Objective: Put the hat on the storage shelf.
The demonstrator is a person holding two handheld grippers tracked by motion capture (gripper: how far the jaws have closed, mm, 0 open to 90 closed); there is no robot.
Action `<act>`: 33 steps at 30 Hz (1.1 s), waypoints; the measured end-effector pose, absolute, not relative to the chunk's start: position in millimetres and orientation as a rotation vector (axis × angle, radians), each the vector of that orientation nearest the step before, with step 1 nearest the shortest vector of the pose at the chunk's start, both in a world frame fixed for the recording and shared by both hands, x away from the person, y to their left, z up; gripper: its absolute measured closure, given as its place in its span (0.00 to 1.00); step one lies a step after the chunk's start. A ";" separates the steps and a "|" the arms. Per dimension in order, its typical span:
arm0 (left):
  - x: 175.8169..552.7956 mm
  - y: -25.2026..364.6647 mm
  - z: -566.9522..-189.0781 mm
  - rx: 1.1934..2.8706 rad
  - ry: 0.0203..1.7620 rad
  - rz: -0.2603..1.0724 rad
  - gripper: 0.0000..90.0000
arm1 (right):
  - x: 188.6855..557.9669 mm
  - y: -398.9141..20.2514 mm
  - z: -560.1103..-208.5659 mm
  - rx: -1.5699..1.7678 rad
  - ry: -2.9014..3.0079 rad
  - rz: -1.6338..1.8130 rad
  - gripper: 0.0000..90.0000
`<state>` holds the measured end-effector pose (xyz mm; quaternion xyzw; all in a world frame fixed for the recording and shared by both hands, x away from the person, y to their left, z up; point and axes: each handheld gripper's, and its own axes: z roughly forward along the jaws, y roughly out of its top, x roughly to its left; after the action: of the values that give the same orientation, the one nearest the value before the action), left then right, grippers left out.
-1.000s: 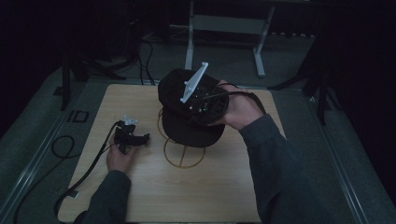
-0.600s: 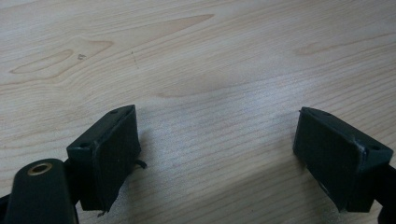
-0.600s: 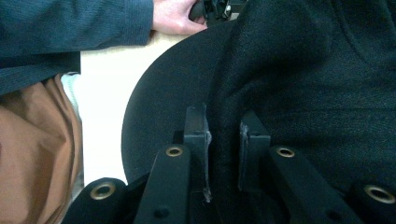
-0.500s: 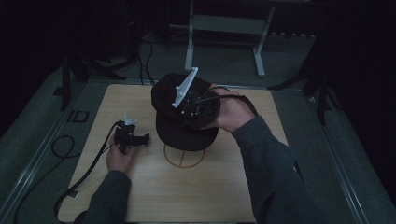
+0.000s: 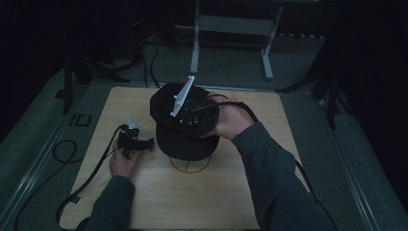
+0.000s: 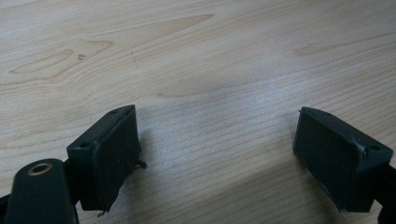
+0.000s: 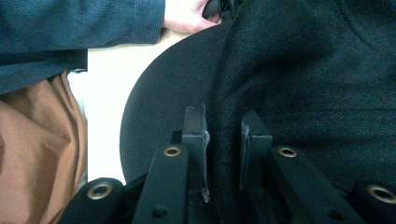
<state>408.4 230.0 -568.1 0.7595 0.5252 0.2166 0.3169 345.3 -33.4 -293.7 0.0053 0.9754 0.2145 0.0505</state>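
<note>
While left claw (image 6: 219,154) rests released on table (image 5: 144,202), right claw (image 7: 223,140) grips black cap (image 5: 185,139) w/ folded fabric.

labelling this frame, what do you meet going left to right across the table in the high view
Trailing black cable → left gripper, jaws open, resting on the light wooden table → black cap on a round wire stand → right hand holding the right gripper.
</note>
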 end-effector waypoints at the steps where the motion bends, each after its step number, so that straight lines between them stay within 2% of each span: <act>1: 408.4 230.0 -568.1 1.999 1.383 0.570 0.16 | 345.5 -33.3 -294.6 0.022 2.973 0.649 0.85; 12: 408.4 230.1 -568.0 2.003 1.381 0.569 0.15 | 348.2 -26.5 -302.8 0.021 2.981 0.631 0.78; 14: 408.3 230.1 -567.9 2.003 1.381 0.569 0.16 | 347.9 -25.4 -303.9 0.010 2.977 0.630 0.79; 25: 408.1 230.0 -567.7 2.005 1.382 0.568 0.16 | 344.9 -23.1 -309.4 0.001 3.009 0.631 0.69; 33: 407.9 229.8 -567.8 2.004 1.382 0.568 0.16 | 344.0 -27.4 -308.1 0.015 2.998 0.626 0.69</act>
<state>407.9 229.8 -567.8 0.7608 0.5245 0.2157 0.3156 344.0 -27.4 -308.1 0.0048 0.9781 0.2043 0.0395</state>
